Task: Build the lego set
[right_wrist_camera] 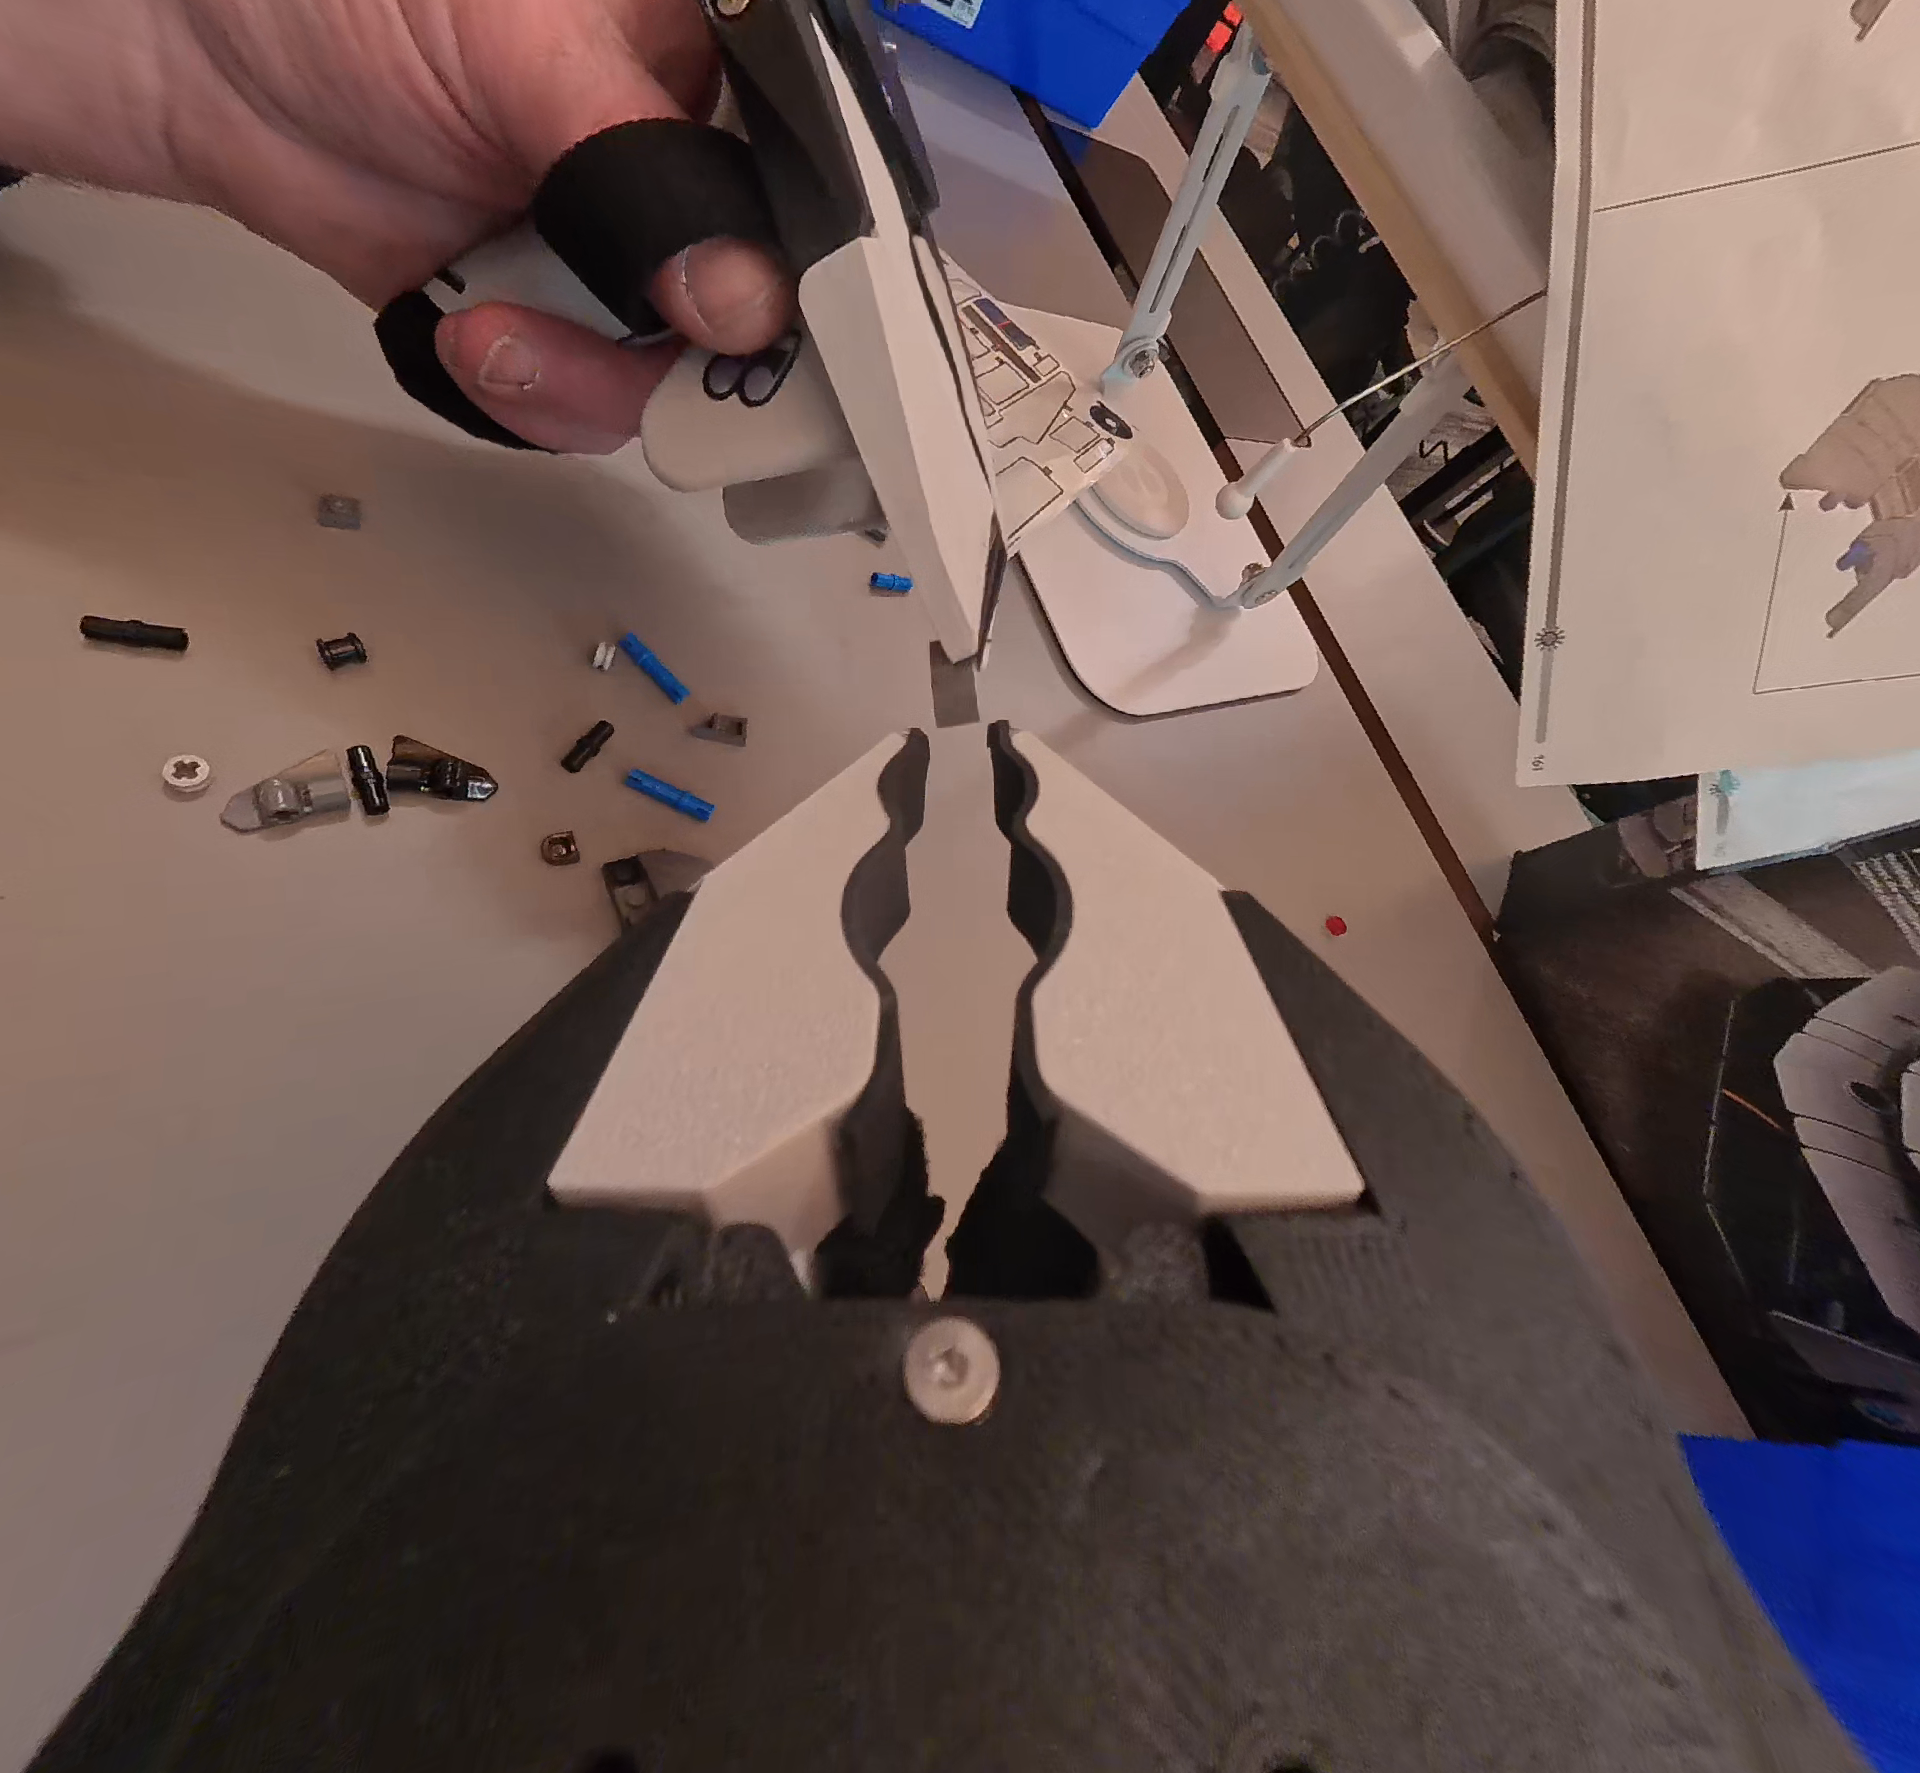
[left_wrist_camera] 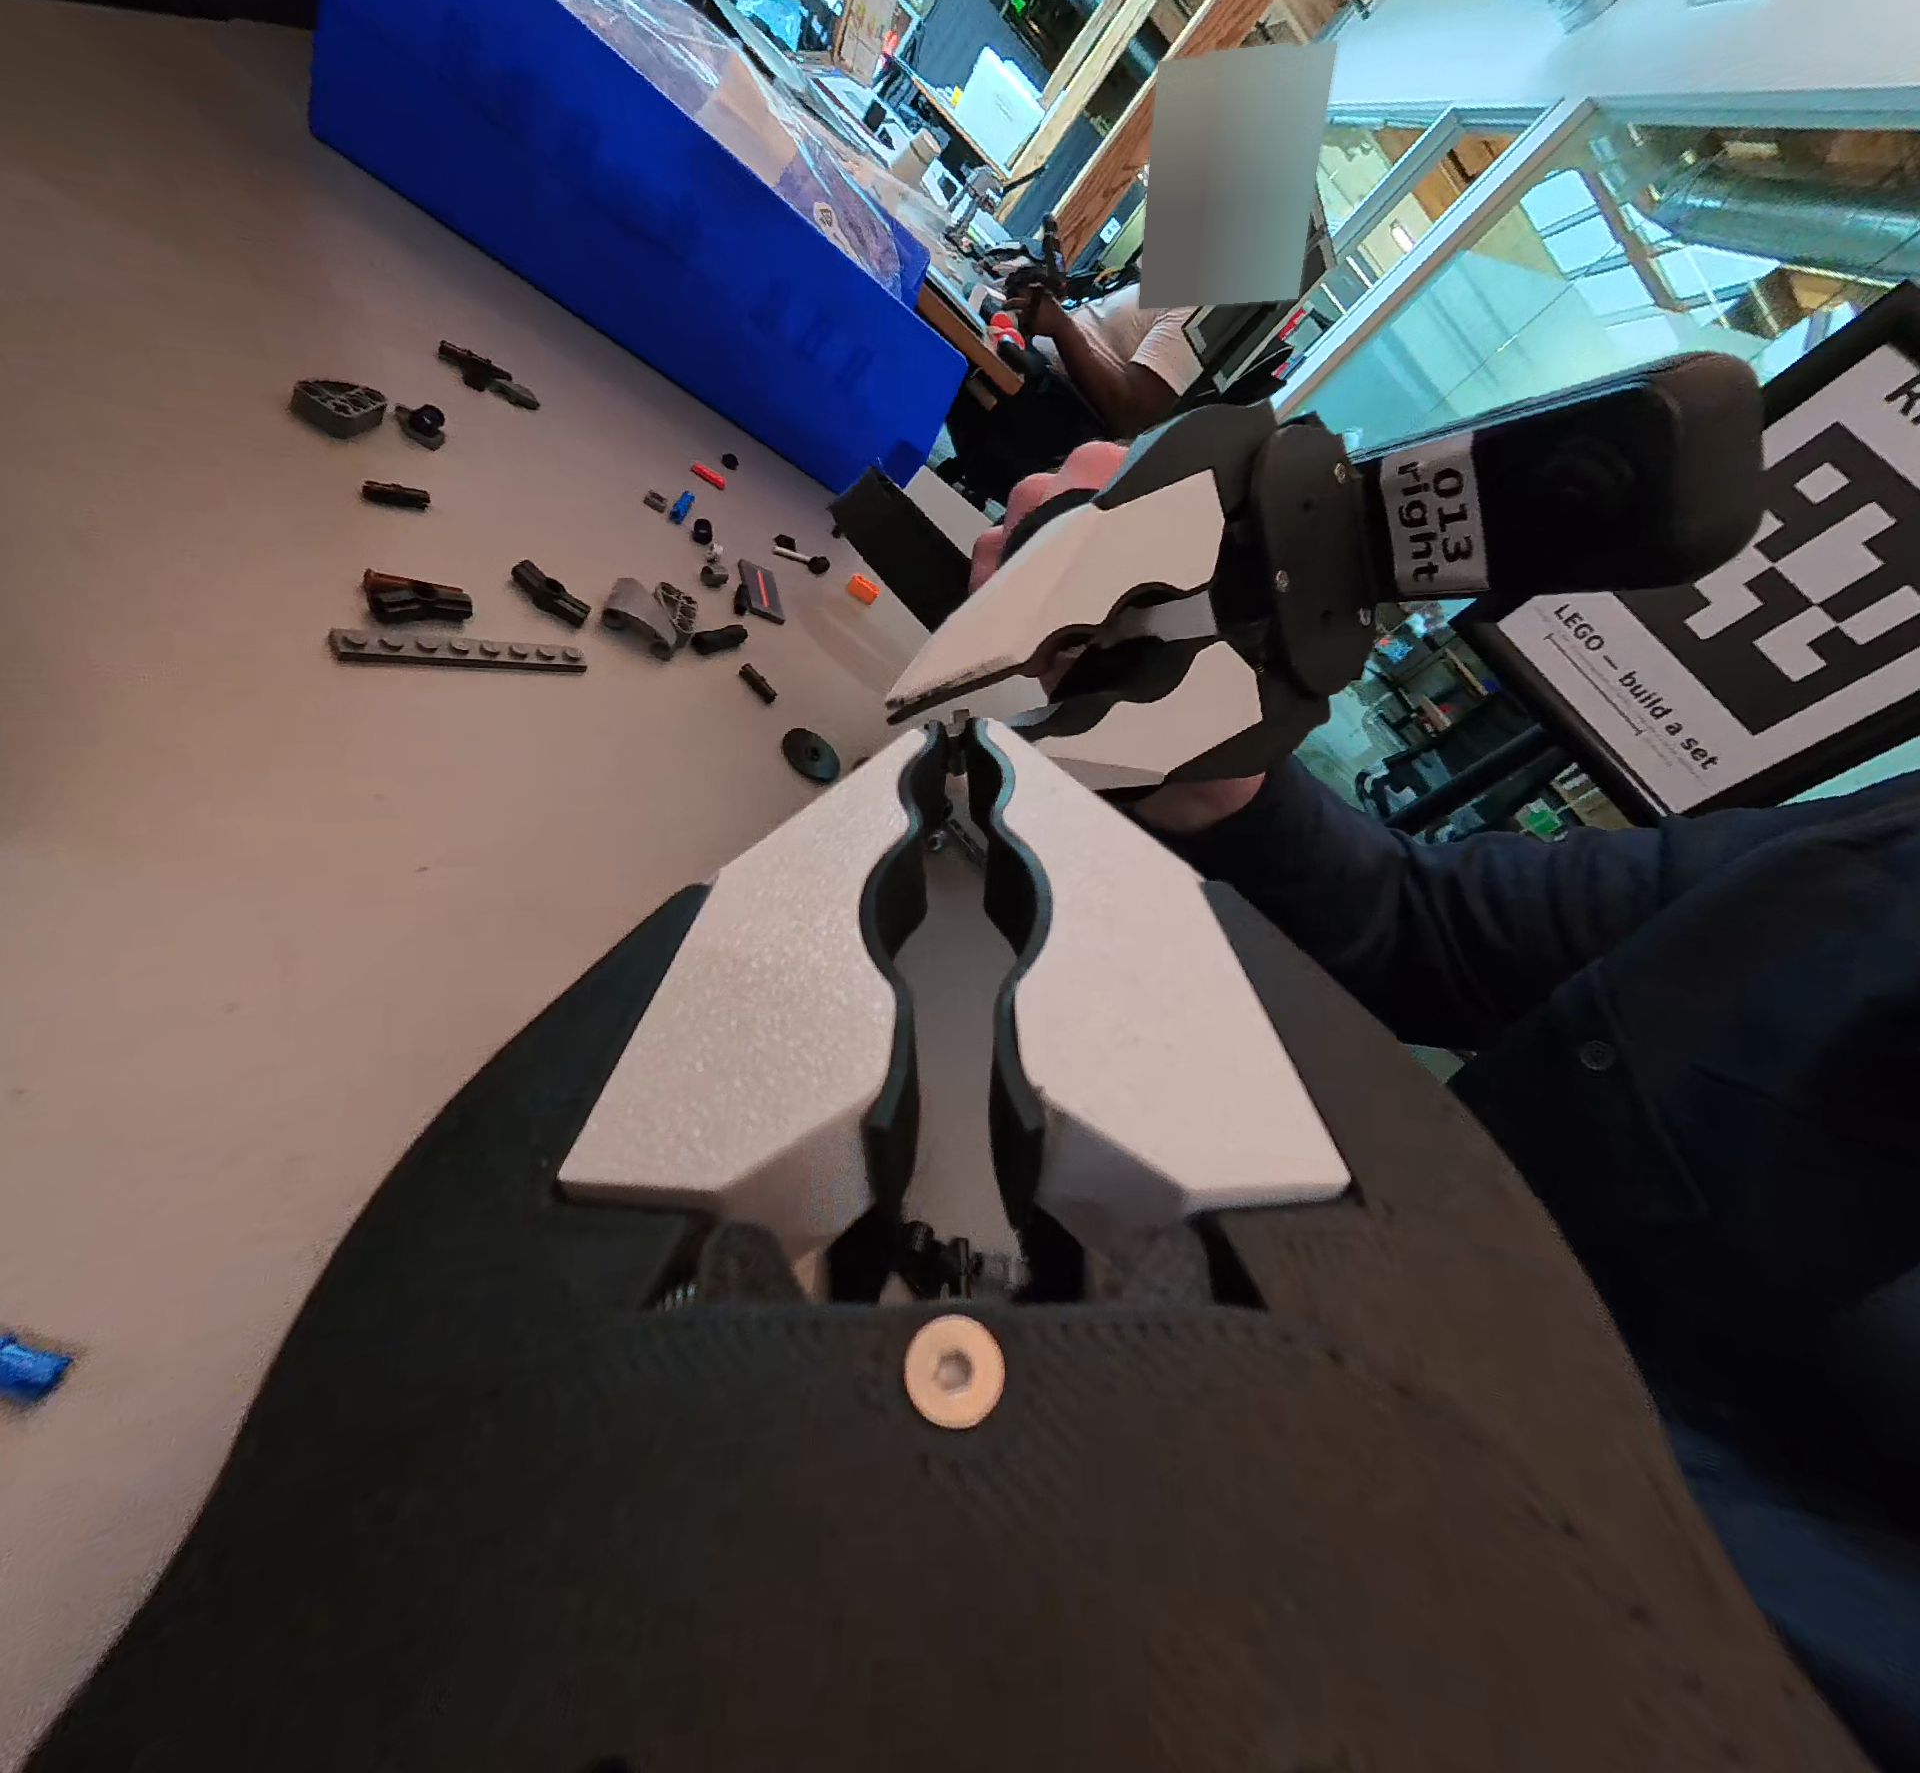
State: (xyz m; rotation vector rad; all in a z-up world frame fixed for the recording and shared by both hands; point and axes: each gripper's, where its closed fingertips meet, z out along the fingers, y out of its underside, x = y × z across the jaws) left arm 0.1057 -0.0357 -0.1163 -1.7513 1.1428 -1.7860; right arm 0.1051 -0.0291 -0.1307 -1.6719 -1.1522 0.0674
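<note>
A small grey piece [right_wrist_camera: 956, 697] is pinched in the tips of the left gripper [left_wrist_camera: 951, 731], which is nearly closed around it. The right gripper [right_wrist_camera: 956, 736] is open just a little — nothing is held in it, and its tips sit just beside the grey piece. Both grippers are held above the tabletop [left_wrist_camera: 208, 892]. Loose lego pieces [left_wrist_camera: 540, 570] are spread toward the blue bin [left_wrist_camera: 623, 196] at the far edge — the near part is bare.
</note>
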